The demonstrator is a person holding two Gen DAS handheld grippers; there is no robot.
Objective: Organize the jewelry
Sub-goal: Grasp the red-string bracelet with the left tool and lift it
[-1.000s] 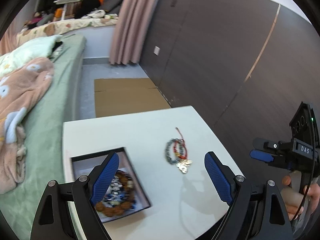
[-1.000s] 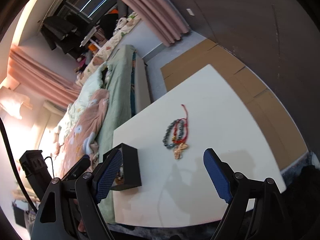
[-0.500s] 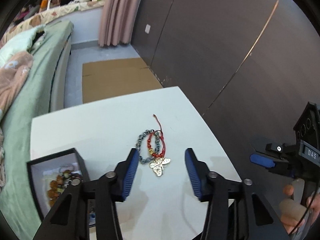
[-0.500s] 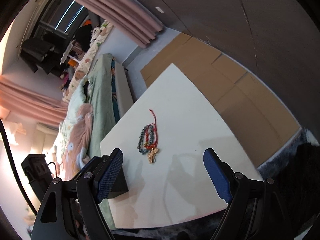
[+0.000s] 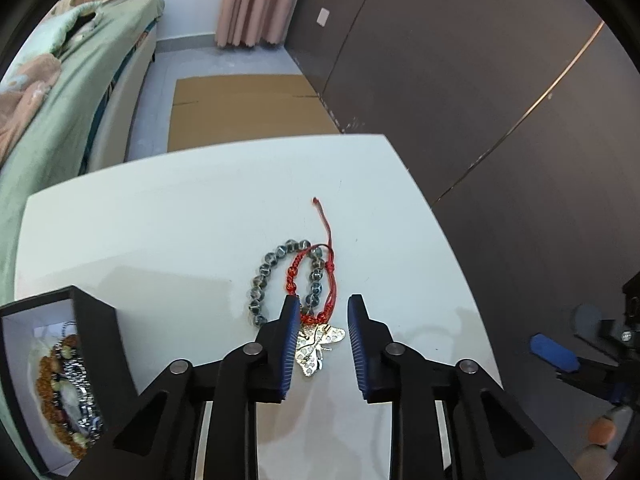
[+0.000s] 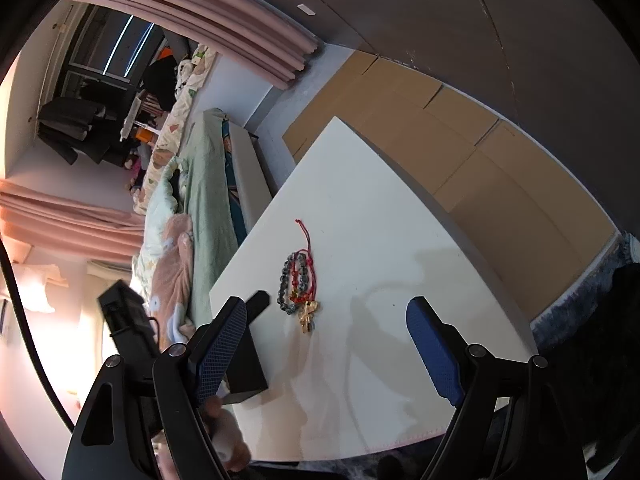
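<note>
Your left gripper (image 5: pixel 319 340) has just been closing; its fingers straddle the gold butterfly pendant (image 5: pixel 318 344) on the white surface (image 5: pixel 160 220) without clamping it. Your right gripper (image 6: pixel 328 356) stays spread wide, nothing between its fingers, the bracelets (image 6: pixel 297 280) lying ahead of it.

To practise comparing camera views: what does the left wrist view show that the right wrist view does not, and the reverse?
Only the left wrist view shows inside the black box, with beaded jewelry in it, and the left gripper, whose jaws have just been closing around the gold butterfly charm. Only the right wrist view shows the window. Both show the grey bead bracelet, red cord bracelet and white table.
</note>
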